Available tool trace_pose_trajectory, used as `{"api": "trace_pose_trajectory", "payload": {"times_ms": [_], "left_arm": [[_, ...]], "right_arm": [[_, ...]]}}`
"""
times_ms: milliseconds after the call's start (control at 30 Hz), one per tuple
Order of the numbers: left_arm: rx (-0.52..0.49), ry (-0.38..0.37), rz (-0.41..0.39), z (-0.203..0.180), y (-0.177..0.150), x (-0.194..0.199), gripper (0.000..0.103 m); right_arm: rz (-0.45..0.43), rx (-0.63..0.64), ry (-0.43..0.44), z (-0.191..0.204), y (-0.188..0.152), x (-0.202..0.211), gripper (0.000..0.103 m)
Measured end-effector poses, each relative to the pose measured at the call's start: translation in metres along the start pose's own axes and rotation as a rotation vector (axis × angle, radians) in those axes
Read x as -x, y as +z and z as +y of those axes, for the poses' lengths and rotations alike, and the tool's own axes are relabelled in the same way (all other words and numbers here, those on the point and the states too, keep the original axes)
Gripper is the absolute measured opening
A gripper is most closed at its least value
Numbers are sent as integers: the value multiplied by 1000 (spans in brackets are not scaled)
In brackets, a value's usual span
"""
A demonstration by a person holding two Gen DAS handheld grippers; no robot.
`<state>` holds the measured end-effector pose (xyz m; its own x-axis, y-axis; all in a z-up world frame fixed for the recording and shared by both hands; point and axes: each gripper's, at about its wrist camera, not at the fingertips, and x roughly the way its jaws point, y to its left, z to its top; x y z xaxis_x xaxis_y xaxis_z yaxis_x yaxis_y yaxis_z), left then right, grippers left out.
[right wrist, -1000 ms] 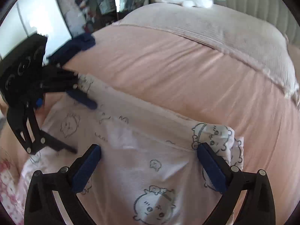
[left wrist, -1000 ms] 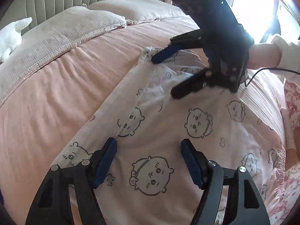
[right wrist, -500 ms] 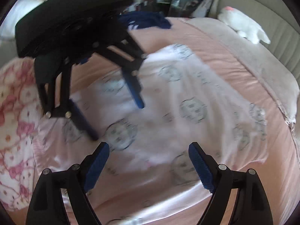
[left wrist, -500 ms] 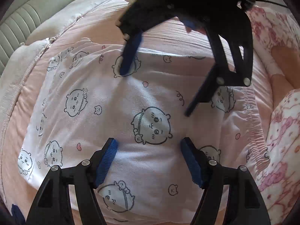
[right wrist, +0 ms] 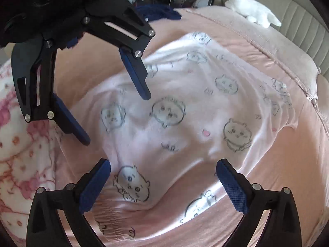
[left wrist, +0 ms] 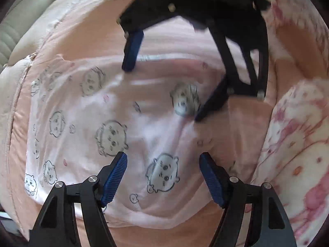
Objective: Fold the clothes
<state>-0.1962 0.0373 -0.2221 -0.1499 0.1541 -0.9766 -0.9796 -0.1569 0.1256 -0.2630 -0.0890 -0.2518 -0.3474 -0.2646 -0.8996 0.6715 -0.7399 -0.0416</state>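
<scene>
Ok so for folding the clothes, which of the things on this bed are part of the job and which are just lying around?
Part of the job:
- cartoon-print garment, spread flat on the bed
- left gripper, open
- right gripper, open

Just lying about:
- white plush toy by the headboard
- dark blue cloth at the far edge
- pink floral fabric beside the garment

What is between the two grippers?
Only the cartoon-print garment spread on the bed, between the left gripper and right gripper, seen from the right wrist.

1. Ahead of the left gripper point(left wrist: 163, 175), the right gripper point(left wrist: 164, 88) is motion-blurred, its top cropped.
2. Nearby cartoon prints point(left wrist: 185, 100) on the garment point(left wrist: 86, 127) are smeared.
3. Floral fabric point(left wrist: 298, 154), right, runs out of view.
</scene>
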Motion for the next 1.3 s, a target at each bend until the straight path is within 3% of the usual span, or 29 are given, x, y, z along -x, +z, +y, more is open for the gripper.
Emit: {"api": "trace_pose_trajectory", "payload": {"times_ms": [100,200,267,300,433,467,533,600,667,733,800,900,967,1033,1067,1200,1300], "left_arm": [[53,8,-12,4,-19,4,72],[225,13,27,28,-47,11,72],[383,27,11,49,-67,19,72],[483,-1,3,59,-77,20,72],[963,-287,-27,96,-121,20,72],[1047,-364,-39,101,-129,21,72],[1060,-474,-35,97,-129,21,72],[1017,-493,17,85,-123,18,71],[993,-475,72,75,-116,11,71],[984,-444,115,68,-110,5,71],[1024,-455,96,72,-111,7,70],[1086,-484,74,79,-112,8,70],[1057,-470,116,75,-106,3,68],[1016,-440,150,71,-100,2,48],[1008,-445,154,70,-99,2,1],[917,-419,154,66,-92,3,2],[924,-451,96,68,-101,9,2]], "right_arm": [[-15,-57,-2,-6,-26,6,103],[-1,-174,31,-22,-43,28,103],[5,-195,39,-23,-45,34,103],[8,-206,42,-23,-46,36,103],[82,-362,159,-29,-54,22,103],[90,-369,156,-26,-54,25,103],[107,-382,148,-22,-53,30,103],[114,-397,149,-19,-54,33,100],[111,-413,159,-17,-55,34,76],[107,-430,168,-15,-56,35,71],[92,-453,174,-16,-57,35,69],[59,-497,198,-20,-59,37,50],[46,-536,228,-24,-63,34,41],[40,-568,267,-28,-68,33,38],[36,-584,286,-31,-70,32,36],[32,-599,331,-33,-73,31,30],[16,-603,354,-36,-74,33,27]]}}
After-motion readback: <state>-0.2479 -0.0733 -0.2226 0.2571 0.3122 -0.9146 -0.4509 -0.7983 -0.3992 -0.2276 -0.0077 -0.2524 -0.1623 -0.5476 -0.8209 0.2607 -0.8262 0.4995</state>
